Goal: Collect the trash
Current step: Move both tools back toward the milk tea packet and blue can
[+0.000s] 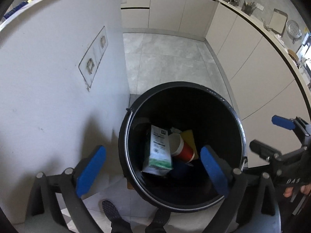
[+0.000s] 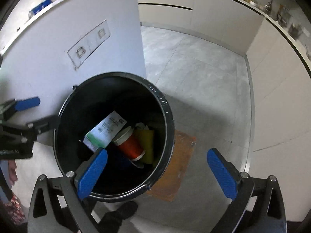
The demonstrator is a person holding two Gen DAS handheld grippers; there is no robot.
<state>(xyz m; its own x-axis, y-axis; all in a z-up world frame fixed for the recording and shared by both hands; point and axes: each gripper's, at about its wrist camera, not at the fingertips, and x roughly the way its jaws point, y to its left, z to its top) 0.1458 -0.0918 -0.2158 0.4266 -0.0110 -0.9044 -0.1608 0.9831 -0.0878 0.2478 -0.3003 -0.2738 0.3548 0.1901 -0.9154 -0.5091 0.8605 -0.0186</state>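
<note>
- Black bucket (image 1: 241, 128) stands on the grey floor tiles (image 1: 167, 58), just beside the white cabinet panel (image 1: 58, 58) on its left; it serves as the bin for the trash
- Contents, lying at the bottom: a white and green packet (image 1: 158, 151), a red paper cup (image 1: 182, 149) on its side touching the packet, and a yellow item (image 1: 189, 137) behind the cup; what lies darker beneath them cannot be made out
- Left claw (image 1: 153, 171) hangs above the bucket mouth, pointing steeply down, jaws spread wide and empty, one blue pad outside the left rim, the other over the opening
- Right claw (image 2: 157, 171) likewise spread wide with nothing between its pads, over the near right rim
- Judgement: the drop looks complete; both claws are free for the next piece
- Advice: lift straight up before swinging away, so no pad catches the rim or the wire handle (image 1: 127, 151)
- Risk: the bucket appears light; a knock could tip it toward the orange patch (image 2: 175, 165) on the floor
</note>
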